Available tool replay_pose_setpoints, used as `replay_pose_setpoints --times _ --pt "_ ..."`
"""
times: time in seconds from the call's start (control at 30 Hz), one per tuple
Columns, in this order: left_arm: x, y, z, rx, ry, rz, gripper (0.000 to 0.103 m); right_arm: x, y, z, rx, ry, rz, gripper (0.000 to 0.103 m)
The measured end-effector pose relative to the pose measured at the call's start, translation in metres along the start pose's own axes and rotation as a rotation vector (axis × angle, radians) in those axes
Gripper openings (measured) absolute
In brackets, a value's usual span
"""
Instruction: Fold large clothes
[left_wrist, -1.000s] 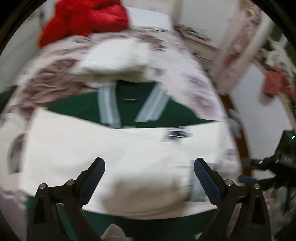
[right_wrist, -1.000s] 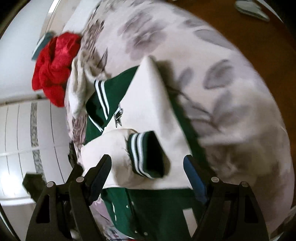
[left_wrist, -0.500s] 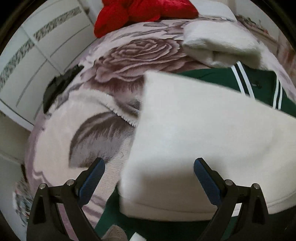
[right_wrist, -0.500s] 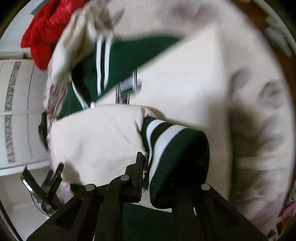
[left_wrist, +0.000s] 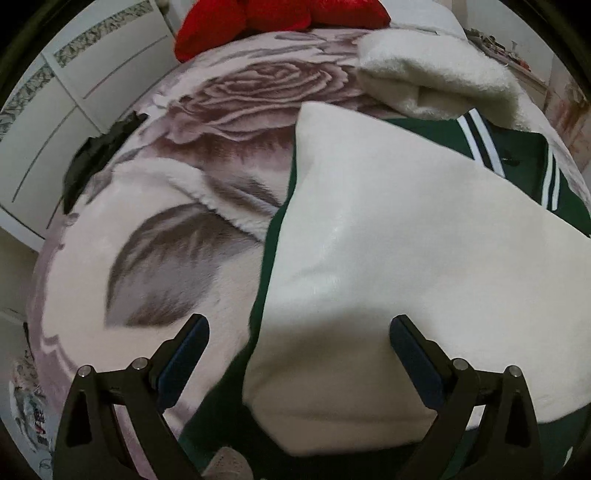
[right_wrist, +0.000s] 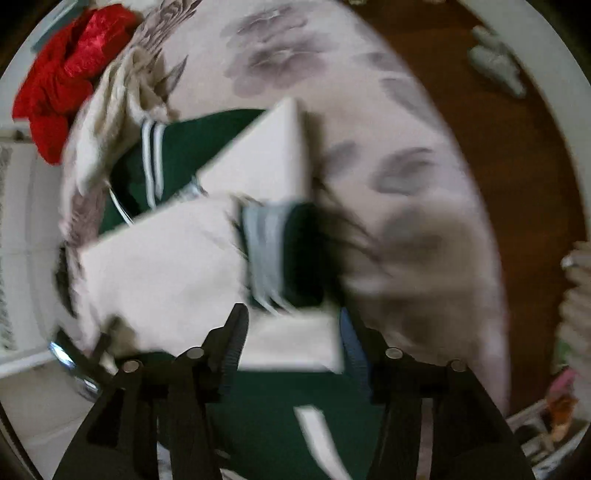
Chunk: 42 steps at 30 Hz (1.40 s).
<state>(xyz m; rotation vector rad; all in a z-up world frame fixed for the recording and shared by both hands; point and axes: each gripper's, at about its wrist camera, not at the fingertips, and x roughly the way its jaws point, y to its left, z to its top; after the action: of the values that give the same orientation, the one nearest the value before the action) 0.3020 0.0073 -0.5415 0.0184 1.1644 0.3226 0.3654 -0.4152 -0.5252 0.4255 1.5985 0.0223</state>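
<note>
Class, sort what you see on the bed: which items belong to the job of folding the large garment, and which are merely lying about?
Part of the job:
green and cream jacket
its striped cuff
left gripper
right gripper

Lying about:
red fabric
fluffy cream blanket
floral bedspread
black item at the bed's edge

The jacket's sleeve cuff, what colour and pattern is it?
The cuff is dark green with white stripes, best seen in the right wrist view.
</note>
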Motion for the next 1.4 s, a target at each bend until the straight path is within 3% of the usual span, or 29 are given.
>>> replay_pose_setpoints --times 0.1,0.17,0.2,0.23,0.27,0.37,0.53,0.67,0.73,0.83,0.9,0.93,1.07,1.17,1.3,1.4 --pt "-0.015 -0.004 -0.007 0.003 -0.01 0.036 0.101 0.046 0.004 -0.025 -0.132 0.151 -0.102 0.065" --pt "-0.023 -0.017 -0.016 0.03 -0.016 0.063 0.101 0.078 0.013 -0.033 -0.211 0.196 -0.148 0.064" --pt "-0.025 -0.024 -0.021 0.048 -0.016 0.077 0.101 0.088 0.014 -0.034 -0.247 0.165 -0.247 0.061" --pt "-0.025 -0.029 -0.024 0.061 -0.011 0.087 0.101 0.088 0.012 -0.033 -0.265 0.115 -0.311 0.046" --pt "-0.024 -0.038 -0.031 0.078 -0.002 0.108 0.101 0.084 0.0 -0.029 -0.249 0.04 -0.369 0.039" --pt "-0.023 -0.054 -0.046 0.096 0.003 0.175 0.101 0.078 -0.048 -0.029 -0.067 0.004 -0.256 0.042" --pt "-0.033 -0.061 -0.059 0.045 0.037 0.285 0.101 0.071 -0.056 -0.033 -0.073 0.014 -0.154 0.044" --pt "-0.065 -0.067 -0.07 0.008 0.008 0.378 0.101 0.082 -0.052 -0.029 -0.241 0.045 -0.189 0.044" --pt "-0.081 -0.075 -0.078 0.001 0.005 0.395 0.101 0.092 -0.063 -0.025 -0.255 0.065 -0.17 0.048" --pt "-0.119 -0.098 -0.101 0.021 -0.002 0.403 0.101 0.074 -0.061 -0.023 -0.312 0.124 -0.162 0.049" --pt "-0.146 -0.128 -0.127 0.083 -0.001 0.407 0.101 0.056 -0.067 -0.022 -0.303 0.153 -0.1 0.052" --pt "-0.159 -0.148 -0.145 0.133 0.004 0.417 0.101 0.042 -0.076 -0.022 -0.316 0.159 -0.092 0.059" --pt "-0.193 -0.235 -0.217 0.29 0.071 0.332 0.101 -0.001 -0.121 -0.011 -0.384 0.103 -0.227 0.06" --pt "-0.208 -0.293 -0.266 0.409 0.104 0.273 0.101 -0.015 -0.163 0.004 -0.33 0.099 -0.257 0.061" --pt "-0.203 -0.354 -0.319 0.589 0.078 0.283 0.101 -0.019 -0.195 0.029 -0.227 0.107 -0.247 0.061" --pt "-0.186 -0.372 -0.339 0.635 0.081 0.278 0.101 -0.022 -0.189 0.04 -0.193 0.099 -0.217 0.061"
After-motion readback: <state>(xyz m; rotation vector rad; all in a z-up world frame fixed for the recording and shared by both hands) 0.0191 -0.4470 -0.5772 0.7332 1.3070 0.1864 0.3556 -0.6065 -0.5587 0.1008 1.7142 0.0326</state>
